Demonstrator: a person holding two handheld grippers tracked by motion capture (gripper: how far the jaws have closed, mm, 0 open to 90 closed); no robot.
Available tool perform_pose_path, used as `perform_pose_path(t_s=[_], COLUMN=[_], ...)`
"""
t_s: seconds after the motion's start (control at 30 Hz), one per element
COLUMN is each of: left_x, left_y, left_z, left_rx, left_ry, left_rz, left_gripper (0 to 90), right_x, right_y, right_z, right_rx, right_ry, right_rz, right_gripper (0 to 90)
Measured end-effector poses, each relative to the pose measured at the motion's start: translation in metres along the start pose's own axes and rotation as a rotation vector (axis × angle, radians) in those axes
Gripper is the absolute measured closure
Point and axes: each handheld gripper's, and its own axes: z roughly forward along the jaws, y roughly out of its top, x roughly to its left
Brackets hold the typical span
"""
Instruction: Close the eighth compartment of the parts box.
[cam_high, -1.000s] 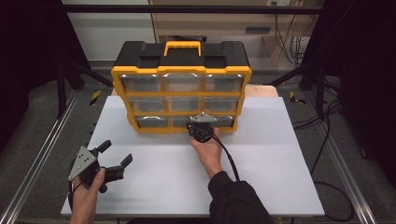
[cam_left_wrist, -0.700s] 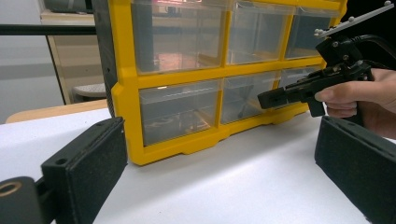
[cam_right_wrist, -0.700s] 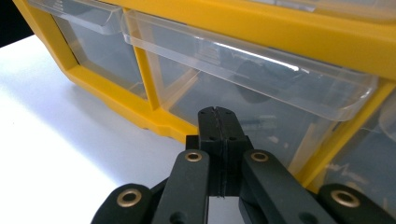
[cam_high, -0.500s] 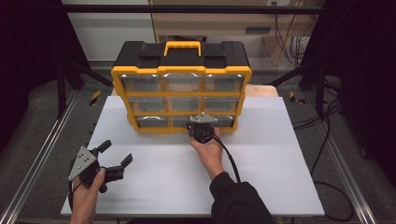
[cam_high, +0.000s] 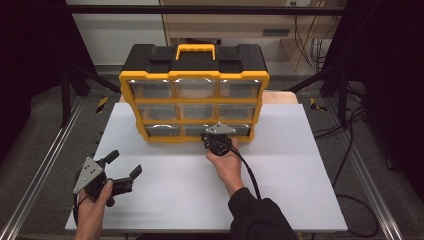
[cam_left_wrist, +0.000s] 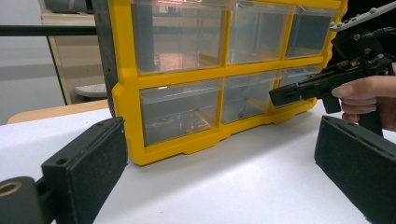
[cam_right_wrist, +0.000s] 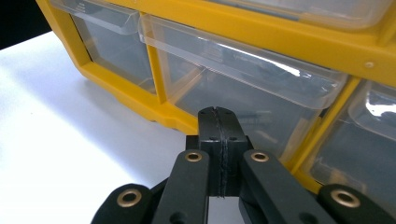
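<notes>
White tabletop (cam_high: 280, 195) in a dark lab, shelving and cables behind it. A yellow-and-black plastic organizer cabinet with 9 clear drawers in 3 rows (cam_high: 194, 95) stands upright at the table's far middle, yellow carry handle (cam_high: 195, 48) on top. The bottom-row middle clear drawer (cam_right_wrist: 261, 100) sits right in front of the right gripper (cam_right_wrist: 218, 122): jaws clenched together, nothing between them, tips level with the drawer's front at its lower edge; contact cannot be told. In the high view the right gripper (cam_high: 218, 140) sits against the cabinet's bottom row, hand behind it, black cable (cam_high: 248, 172) trailing back over the sleeve. The left gripper (cam_high: 122, 172) is well apart at the near left table edge, jaws spread wide and released, holding nothing, pointed toward the cabinet. From the left gripper view the cabinet's left corner lies ahead between its 2 black pads (cam_left_wrist: 95, 165).
</notes>
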Motion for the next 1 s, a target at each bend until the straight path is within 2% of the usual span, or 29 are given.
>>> perform_pose_path(t_s=[0.27,0.43,0.5,0.6,0.7,1.0], left_x=[0.000,-0.003,-0.004,-0.004,-0.001,0.000], left_y=[0.000,0.000,0.000,0.000,-0.002,-0.002], left_z=[0.001,0.003,0.002,0.003,0.003,0.002], left_rx=[0.001,0.017,0.019,0.020,0.014,0.015], left_ry=[-0.002,0.004,0.004,0.002,0.000,0.004], left_rz=[0.001,0.047,0.052,0.042,0.013,0.010], left_gripper=[2.5,2.5,2.4,2.4,2.4,2.4], right_x=[0.000,0.001,0.002,0.003,0.002,0.002], right_y=[0.000,0.001,0.001,0.001,0.003,0.004], right_z=[-0.007,-0.011,-0.013,-0.016,-0.017,-0.025], right_rx=[-0.010,-0.019,-0.023,-0.028,-0.032,-0.056], right_ry=[0.007,0.023,0.031,0.035,0.038,0.041], right_rz=[0.005,0.002,-0.004,-0.005,-0.002,0.005], right_gripper=[90.0,90.0,90.0,90.0,90.0,90.0])
